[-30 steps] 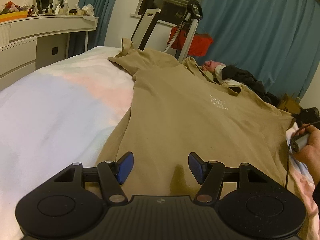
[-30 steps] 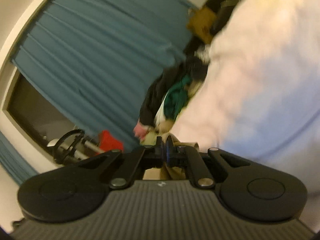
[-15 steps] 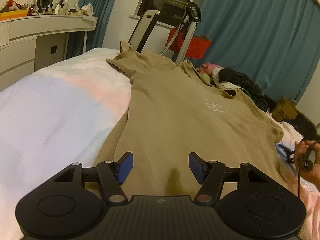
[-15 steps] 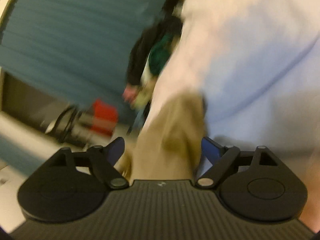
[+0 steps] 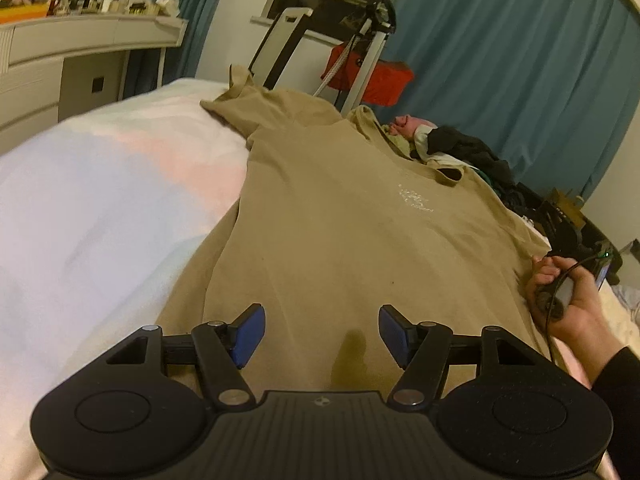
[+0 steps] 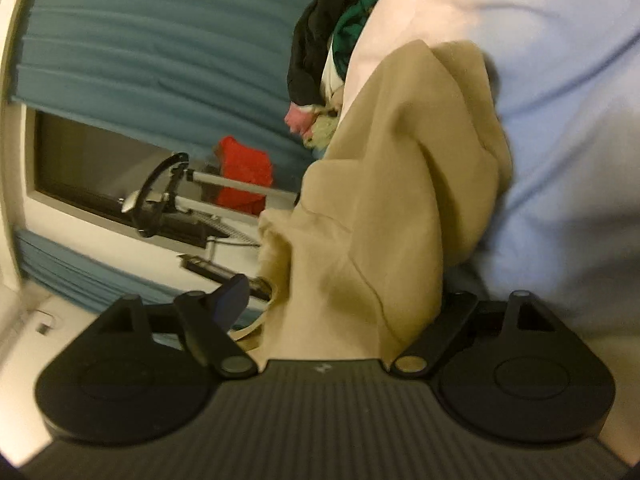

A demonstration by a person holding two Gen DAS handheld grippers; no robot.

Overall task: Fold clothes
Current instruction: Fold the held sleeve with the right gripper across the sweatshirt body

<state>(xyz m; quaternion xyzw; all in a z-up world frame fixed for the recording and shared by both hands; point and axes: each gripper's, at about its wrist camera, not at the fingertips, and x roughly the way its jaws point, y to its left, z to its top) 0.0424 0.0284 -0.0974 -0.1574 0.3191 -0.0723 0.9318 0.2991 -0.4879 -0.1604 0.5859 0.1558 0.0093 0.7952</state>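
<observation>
A tan T-shirt (image 5: 332,232) lies spread front-up along the bed (image 5: 100,208), its collar at the far end and its hem nearest us; a small pale print sits on the chest. We judge it light, soft and limp — it will sag and crease wherever it is lifted and will not slide much on the sheet, so a hem corner, a shoulder seam or a sleeve edge looks like the best place to pinch it.

Just above the hem, our left tool (image 5: 319,334) hovers with its blue pads (image 5: 249,334) partly apart, shirt fabric below them but nothing gripped. At the shirt's right edge, the person's hand (image 5: 568,300) holds the right tool's handle. In the right wrist view, the right tool (image 6: 344,304) stands spread wide, with a bunched fold of the shirt (image 6: 384,200) between its arms; one pad is hidden behind the cloth, and the fabric looks loose, not pinched.

Beyond the shirt's collar lies a heap of dark clothes (image 5: 472,152). Farther behind the shirt stand teal curtains (image 5: 520,60), and a white dresser (image 5: 60,64) stands off to the shirt's left.
</observation>
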